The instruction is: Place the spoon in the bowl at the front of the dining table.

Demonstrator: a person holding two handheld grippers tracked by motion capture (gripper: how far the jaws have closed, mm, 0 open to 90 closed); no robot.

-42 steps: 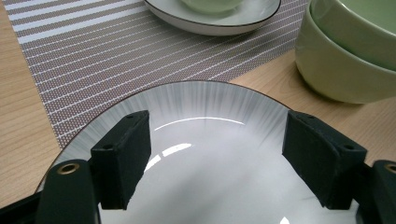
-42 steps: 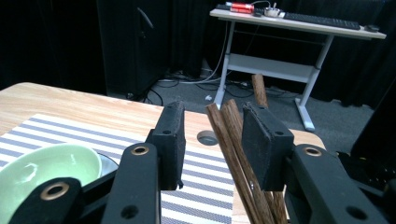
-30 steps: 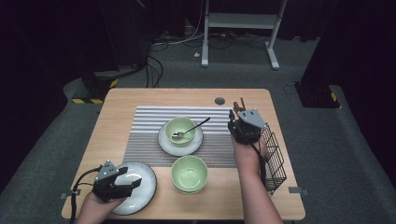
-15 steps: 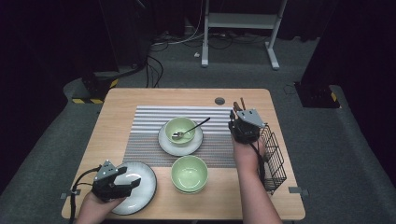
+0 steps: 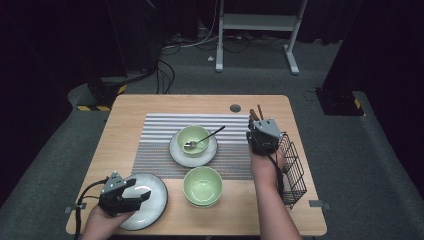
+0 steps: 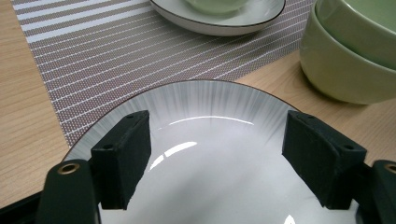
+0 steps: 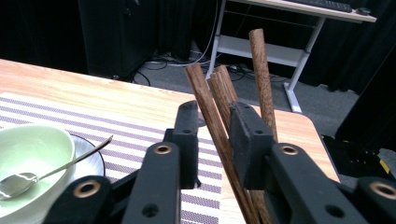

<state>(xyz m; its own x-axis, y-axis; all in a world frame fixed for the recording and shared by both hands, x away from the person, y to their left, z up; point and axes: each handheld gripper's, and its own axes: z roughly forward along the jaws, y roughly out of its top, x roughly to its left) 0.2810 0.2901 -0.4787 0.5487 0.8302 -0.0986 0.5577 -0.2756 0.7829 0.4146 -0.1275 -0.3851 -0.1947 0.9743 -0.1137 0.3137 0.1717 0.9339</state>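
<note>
The right tongs [image 7: 212,140], jaws just closing around the chopsticks [image 7: 215,116] between them, risk pinching one stick and spilling the rest, while the left tongs [image 6: 217,154] hang spread over the plate [image 6: 210,107].
</note>
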